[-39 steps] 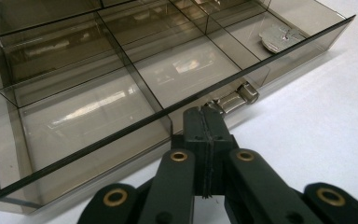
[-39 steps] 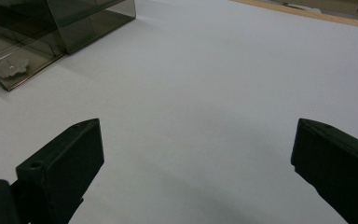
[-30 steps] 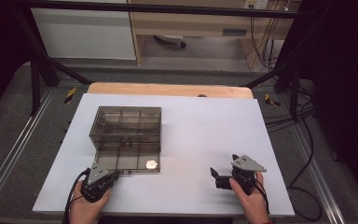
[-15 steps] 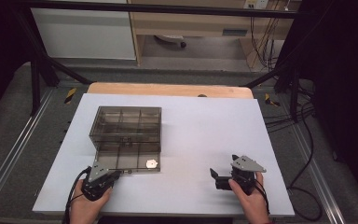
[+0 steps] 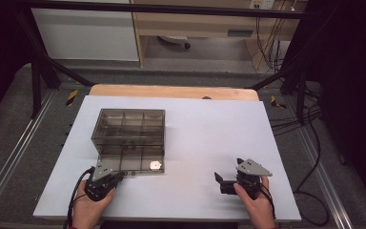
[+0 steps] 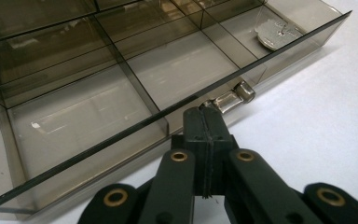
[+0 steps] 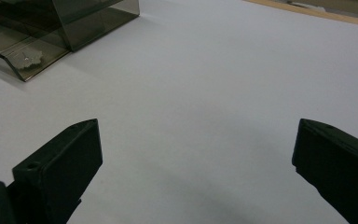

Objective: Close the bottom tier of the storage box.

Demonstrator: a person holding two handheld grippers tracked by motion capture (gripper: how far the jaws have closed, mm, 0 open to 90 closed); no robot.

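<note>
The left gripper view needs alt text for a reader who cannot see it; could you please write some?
The left gripper has its black jaws shut at a small metal handle on the front of a smoky clear drawer. The drawer is split into compartments, and a small pale part lies in a far one. The table is white.

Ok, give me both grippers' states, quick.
Left gripper: shut, tips at the box's latch, holding nothing.
Right gripper: open, empty.

Left gripper [image 6: 205,122] jaws pressed together; right gripper [image 7: 196,154] jaws spread wide.
</note>
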